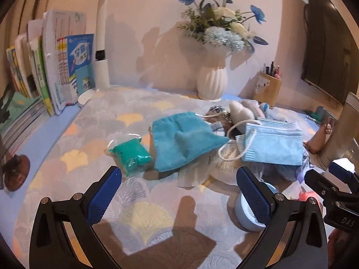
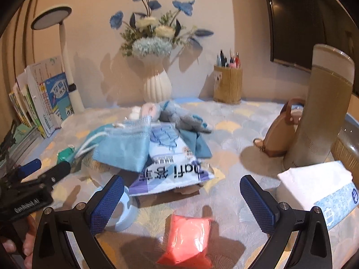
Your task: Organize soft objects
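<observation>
A pile of soft things lies mid-table: a teal cloth pouch (image 1: 184,137), a green packet in clear wrap (image 1: 130,155), blue face masks (image 1: 272,143) (image 2: 122,149), a white-and-purple printed pack (image 2: 170,168) and a grey plush toy (image 2: 179,115). A pink-red bagged item (image 2: 187,237) lies between the fingers of my right gripper (image 2: 181,201), which is open above it. My left gripper (image 1: 179,192) is open over bare cloth, short of the pouch and green packet. The left gripper (image 2: 33,179) also shows at the left edge of the right wrist view.
A white vase of blue flowers (image 1: 212,83), a pen holder (image 2: 227,85), books (image 1: 56,67) and a lamp (image 2: 65,51) line the back. A tissue box (image 2: 318,190), tall cylinder (image 2: 323,112) and small brown bag (image 2: 280,134) stand right. A light-blue ring (image 1: 246,210) lies near both grippers.
</observation>
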